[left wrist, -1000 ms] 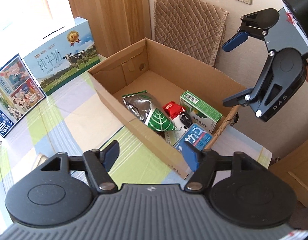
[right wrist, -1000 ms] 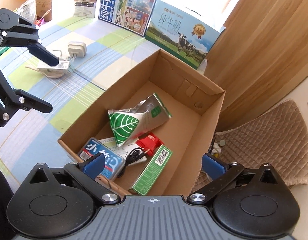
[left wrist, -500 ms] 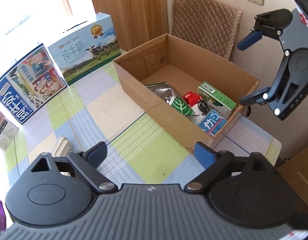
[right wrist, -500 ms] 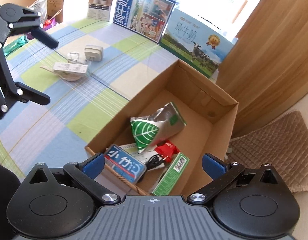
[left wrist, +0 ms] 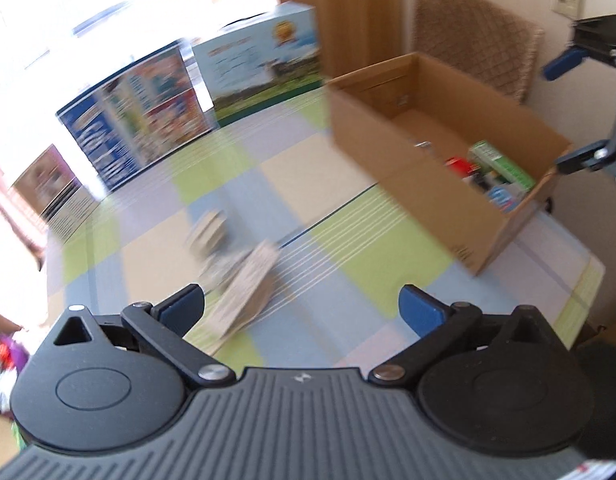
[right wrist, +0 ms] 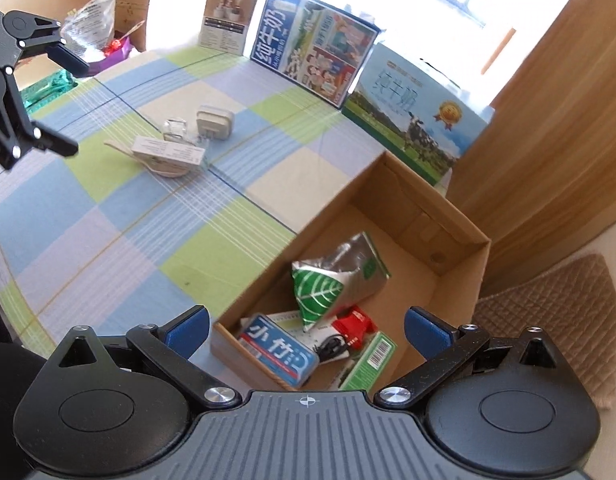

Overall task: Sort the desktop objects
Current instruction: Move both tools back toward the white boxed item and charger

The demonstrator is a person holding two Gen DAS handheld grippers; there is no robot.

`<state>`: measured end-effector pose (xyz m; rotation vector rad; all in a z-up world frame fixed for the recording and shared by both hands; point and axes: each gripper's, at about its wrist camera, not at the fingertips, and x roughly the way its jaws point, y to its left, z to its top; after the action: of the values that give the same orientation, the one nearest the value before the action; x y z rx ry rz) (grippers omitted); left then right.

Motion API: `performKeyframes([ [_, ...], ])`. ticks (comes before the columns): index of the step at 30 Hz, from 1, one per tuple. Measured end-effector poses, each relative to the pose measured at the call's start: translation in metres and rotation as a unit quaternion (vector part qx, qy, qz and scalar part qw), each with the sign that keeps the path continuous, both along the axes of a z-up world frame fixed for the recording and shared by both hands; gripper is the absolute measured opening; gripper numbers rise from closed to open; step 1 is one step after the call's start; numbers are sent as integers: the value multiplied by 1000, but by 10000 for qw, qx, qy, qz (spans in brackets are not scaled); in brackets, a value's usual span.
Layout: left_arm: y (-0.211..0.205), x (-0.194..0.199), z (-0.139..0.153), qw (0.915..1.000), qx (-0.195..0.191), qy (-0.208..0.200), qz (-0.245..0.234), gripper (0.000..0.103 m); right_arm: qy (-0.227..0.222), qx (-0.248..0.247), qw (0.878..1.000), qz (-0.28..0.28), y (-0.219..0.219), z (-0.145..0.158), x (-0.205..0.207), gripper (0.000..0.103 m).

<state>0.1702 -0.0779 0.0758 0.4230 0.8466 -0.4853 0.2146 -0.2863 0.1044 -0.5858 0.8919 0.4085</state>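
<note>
Blur smears the left wrist view, so the flat packet and charger on the counter show no detail. Left hand-held gripper and right hand-held gripper gape wide, empty. The cardboard box hides part of its contents.

Tablecloth checked blue, green, cream; cardboard box brown (pouch green leaf-print).
</note>
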Motion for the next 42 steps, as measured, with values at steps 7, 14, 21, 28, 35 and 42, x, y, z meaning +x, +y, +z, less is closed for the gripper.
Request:
performKeyframes([
  [7, 62, -5, 0, 9984, -99, 71, 554, 102, 7, 10, 9997, 226, 30, -3, 2, 101],
  [14, 93, -13, -8, 9973, -18, 93, 723, 102, -15, 80, 9986, 529, 66, -5, 1, 101],
  [21, 103, -17, -24, 9980, 130, 104, 615, 102, -174, 214, 9962, 825, 100, -12, 1, 101],
  [28, 104, -10, -43, 9986, 141, 106, 493, 102, -291, 157, 9910, 1298, 125, -28, 2, 101],
  [35, 102, 4, -68, 9993, 206, 184, 264, 101, -211, 40, 9876, 1558, 141, -52, 20, 101],
  [42, 102, 23, -93, 9991, 329, 224, 121, 101, -5, 132, 9857, 1678, 156, -77, 47, 101],
])
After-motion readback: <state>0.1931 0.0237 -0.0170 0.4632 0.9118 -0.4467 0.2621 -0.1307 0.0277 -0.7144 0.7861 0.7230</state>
